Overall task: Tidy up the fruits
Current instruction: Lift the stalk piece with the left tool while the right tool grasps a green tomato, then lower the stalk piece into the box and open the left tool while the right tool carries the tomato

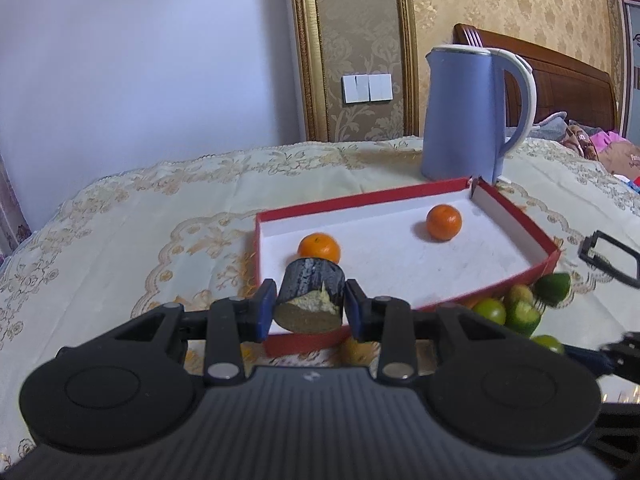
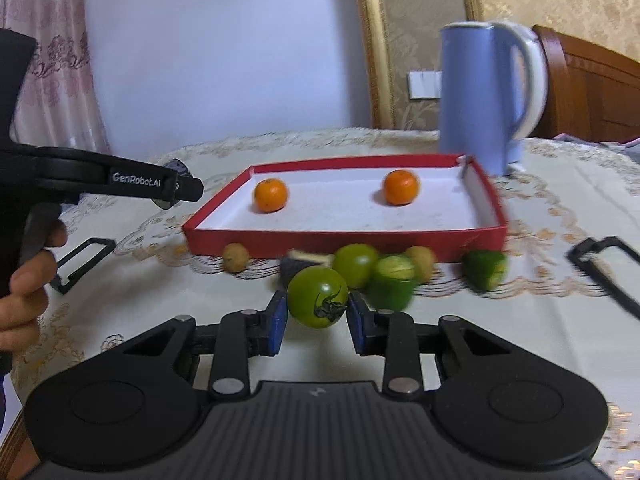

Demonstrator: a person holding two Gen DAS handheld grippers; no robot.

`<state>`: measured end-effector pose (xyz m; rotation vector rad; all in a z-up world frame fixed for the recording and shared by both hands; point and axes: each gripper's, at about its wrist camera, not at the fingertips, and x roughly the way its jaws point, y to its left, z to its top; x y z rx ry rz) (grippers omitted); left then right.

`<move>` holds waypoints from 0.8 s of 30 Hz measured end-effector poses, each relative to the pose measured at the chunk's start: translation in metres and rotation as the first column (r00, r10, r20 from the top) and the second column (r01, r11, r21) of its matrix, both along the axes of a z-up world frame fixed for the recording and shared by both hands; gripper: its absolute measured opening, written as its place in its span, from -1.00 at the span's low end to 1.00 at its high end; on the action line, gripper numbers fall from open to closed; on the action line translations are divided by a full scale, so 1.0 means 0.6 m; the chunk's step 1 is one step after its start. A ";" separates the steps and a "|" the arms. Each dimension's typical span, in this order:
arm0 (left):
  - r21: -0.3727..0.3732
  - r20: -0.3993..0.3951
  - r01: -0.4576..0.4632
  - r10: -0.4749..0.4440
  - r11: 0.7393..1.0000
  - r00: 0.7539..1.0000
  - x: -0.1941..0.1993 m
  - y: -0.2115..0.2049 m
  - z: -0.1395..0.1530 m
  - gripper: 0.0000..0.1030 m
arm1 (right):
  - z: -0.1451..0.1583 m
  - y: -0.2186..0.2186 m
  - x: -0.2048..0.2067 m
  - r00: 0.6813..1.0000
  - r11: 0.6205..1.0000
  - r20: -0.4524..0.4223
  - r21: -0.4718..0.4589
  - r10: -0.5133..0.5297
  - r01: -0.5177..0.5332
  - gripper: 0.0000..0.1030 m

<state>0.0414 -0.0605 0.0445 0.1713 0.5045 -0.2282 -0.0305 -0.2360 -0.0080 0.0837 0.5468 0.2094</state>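
In the left wrist view, the left gripper sits low in the centre of the frame, its blue pads pinching a dark, cylindrical chunk of fruit with a pale cut face turned toward the camera; the chunk hangs over the near-left corner of the red tray. The tray, white inside, lies on the embroidered cream tablecloth and holds two oranges: one orange just behind the held chunk and a second orange toward the upper right of the tray floor, the two well apart. A blue electric kettle stands just beyond the tray's far right corner. In the right wrist view, the right gripper is at lower centre, its pads pressed against the sides of a green tomato, stem scar facing the camera. Just behind it, along the tray's near wall, lie the loose fruits, somewhat blurred: another green tomato, a cut green piece beside it, a further green piece to the right, a small tan fruit to the left, and another tan fruit behind the cut piece. At the left edge of this view a person's hand grips the handle of the other gripper.
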 end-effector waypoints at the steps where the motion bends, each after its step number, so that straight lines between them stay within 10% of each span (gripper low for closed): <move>1: 0.001 -0.001 -0.002 0.002 1.000 1.000 0.004 -0.007 0.002 -0.35 | 0.003 -0.009 -0.004 1.000 1.000 0.005 0.002 -0.011 0.011 -0.39; 24: 0.060 -0.033 -0.068 0.070 0.996 0.997 0.130 -0.127 -0.011 -0.35 | 0.023 -0.075 -0.055 0.996 0.998 0.056 0.019 -0.067 0.066 -0.39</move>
